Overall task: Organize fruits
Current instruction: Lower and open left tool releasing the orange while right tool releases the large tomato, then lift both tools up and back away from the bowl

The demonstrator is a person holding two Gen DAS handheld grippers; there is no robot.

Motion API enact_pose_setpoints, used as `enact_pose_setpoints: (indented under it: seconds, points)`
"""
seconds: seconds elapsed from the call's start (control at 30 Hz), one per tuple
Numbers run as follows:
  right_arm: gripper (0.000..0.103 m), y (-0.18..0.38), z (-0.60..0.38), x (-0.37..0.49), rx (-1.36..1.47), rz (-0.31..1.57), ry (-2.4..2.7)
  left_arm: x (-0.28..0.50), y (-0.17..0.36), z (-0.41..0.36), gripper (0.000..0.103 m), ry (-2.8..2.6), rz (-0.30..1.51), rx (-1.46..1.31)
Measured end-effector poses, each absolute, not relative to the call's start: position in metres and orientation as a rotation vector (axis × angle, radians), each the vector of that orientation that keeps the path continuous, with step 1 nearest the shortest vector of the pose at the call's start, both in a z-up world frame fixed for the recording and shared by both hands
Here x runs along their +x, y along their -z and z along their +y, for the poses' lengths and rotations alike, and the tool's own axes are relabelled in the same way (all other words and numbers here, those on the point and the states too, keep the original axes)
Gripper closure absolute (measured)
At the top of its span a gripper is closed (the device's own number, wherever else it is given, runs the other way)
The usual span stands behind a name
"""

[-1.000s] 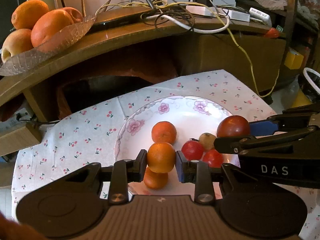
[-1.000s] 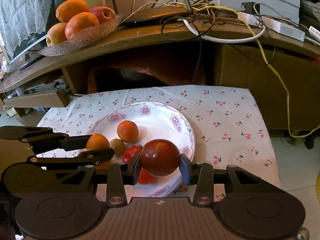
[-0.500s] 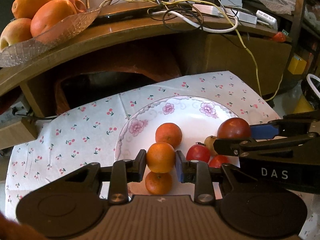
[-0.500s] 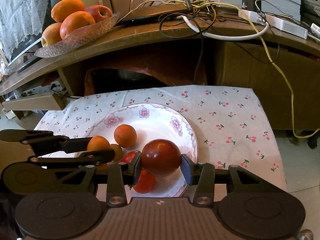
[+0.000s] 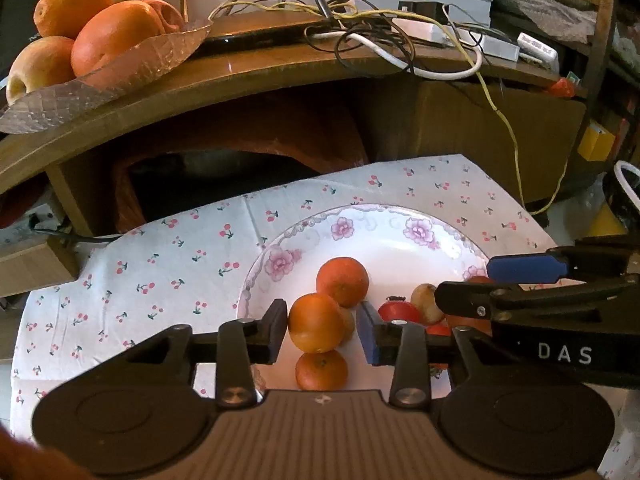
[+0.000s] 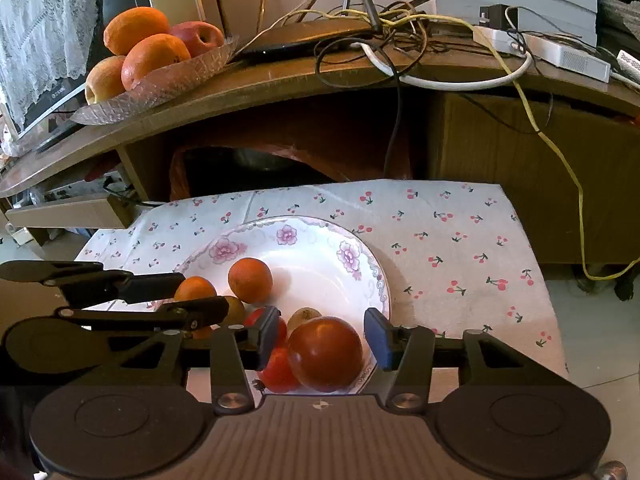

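Nearest in the left wrist view, the left gripper (image 5: 322,330) is seen with its jaws just opened: an orange mandarin (image 5: 316,323) sits between them, the left pad at its side and a gap shown at the right pad, so no grip is held. Directly below it a second mandarin (image 5: 321,369) lies on the flowered plate (image 5: 400,216). In the right wrist view, the right gripper (image 6: 320,340) is likewise parted, its jaws just opened; a dark red tomato (image 6: 325,353) rests between the pads, clear of both, at the plate's near rim beside a smaller red tomato (image 6: 277,370). Farther in, a third mandarin (image 5: 342,281) is seen near the plate's centre. The plate is laid on a cherry-print cloth (image 6: 460,240). Beyond, on a wooden shelf (image 6: 280,80), a glass dish (image 6: 160,84) of large oranges and apples is shown, beside tangled cables (image 6: 400,32).
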State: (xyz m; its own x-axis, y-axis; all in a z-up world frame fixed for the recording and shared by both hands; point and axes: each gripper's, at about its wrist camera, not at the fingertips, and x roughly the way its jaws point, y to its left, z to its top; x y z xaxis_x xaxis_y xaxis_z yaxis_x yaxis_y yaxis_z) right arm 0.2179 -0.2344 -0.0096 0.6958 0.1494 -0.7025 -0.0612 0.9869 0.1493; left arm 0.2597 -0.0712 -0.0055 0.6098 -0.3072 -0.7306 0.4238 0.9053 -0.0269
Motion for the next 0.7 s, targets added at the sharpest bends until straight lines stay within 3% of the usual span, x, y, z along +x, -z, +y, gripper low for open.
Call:
enact_pose_setpoints:
  seconds: [0.33,0.5,0.7]
  points:
    - [0.052,0.003,-0.241,0.213,0.133,0.775,-0.081,0.26,-0.006,-0.059,0.055,0.379,0.776,0.15]
    - [0.051,-0.002,-0.24,0.203,0.127,0.776,-0.073,0.248,-0.013,-0.047,0.049,0.336,0.761,0.149]
    - [0.047,-0.013,-0.233,0.176,0.123,0.772,-0.076,0.221,-0.025,-0.039,0.03,0.297,0.724,0.139]
